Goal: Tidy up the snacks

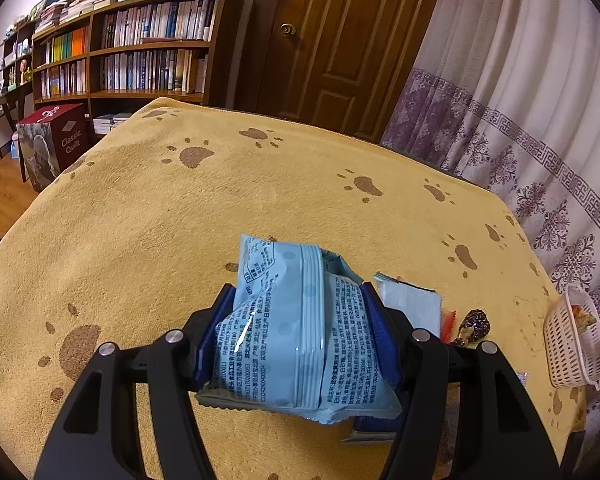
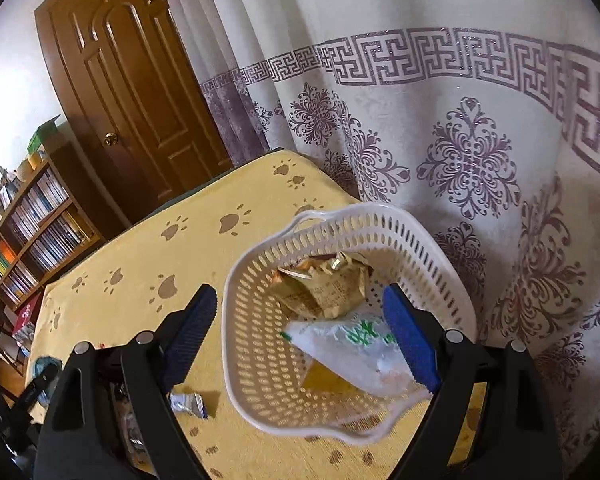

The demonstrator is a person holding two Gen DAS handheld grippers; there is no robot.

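Cloth: yellow paw-print cover [image 1: 180, 216] fills mid-frame in both views
Red box: reads "Classic Quilt" [image 1: 66, 138], left edge of left view
Basket: white slotted basket [image 2: 432, 248], centre of right view, holds a gold wrapper [image 2: 324, 288] and a clear bag with green lettering [image 2: 352, 344], unreadable
Left gripper: [image 1: 300, 304] clamped on pale blue snack pack [image 1: 296, 320], small black print, lower centre
Right gripper: [image 2: 300, 304] jaws apart, straddling the basket's near rim, gripping nothing
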